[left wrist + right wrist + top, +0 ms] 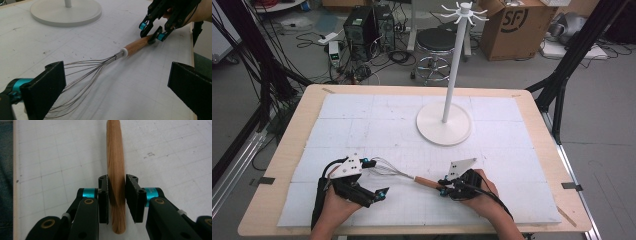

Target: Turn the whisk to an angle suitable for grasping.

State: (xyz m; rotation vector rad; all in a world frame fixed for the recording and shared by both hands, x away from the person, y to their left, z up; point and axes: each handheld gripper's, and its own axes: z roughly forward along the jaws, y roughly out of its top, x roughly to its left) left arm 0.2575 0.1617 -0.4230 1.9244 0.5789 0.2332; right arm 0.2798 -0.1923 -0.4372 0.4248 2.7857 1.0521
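Right now I have the right gripper [116, 195] clenched on the wooden handle [115, 157] of the whisk [404, 173]; in the right gripper view the two black pads press the handle from either side, a short way up from its rounded butt end, which sticks out toward the camera. The handle runs straight away from me in that view, over the white gridded mat [175, 150].

From the high view, the whisk lies low across the near middle of the mat [362, 115], handle to the right and wire loops [384, 167] to the left. My right hand [477, 192] holds its gripper [443, 189] at the handle's end, and the left hand [337, 200] sits at the near left with the left gripper [377, 177] beside the wires.

In the left gripper view, the left gripper's [117, 82] jaws stand wide apart, released, with the wire loops [82, 75] running in next to the left-hand jaw. I cannot tell whether that jaw touches the wires. The white collar [124, 52] joins wires to handle [137, 45], and farther off the right gripper [152, 32] grips that handle's end.

Beyond the whisk, well apart from it, the white stand [452, 70] rises from its round base [444, 124] on the far half of the mat, with hooks [464, 11] fanned out at its top. The mat rests on a wooden table [292, 130].
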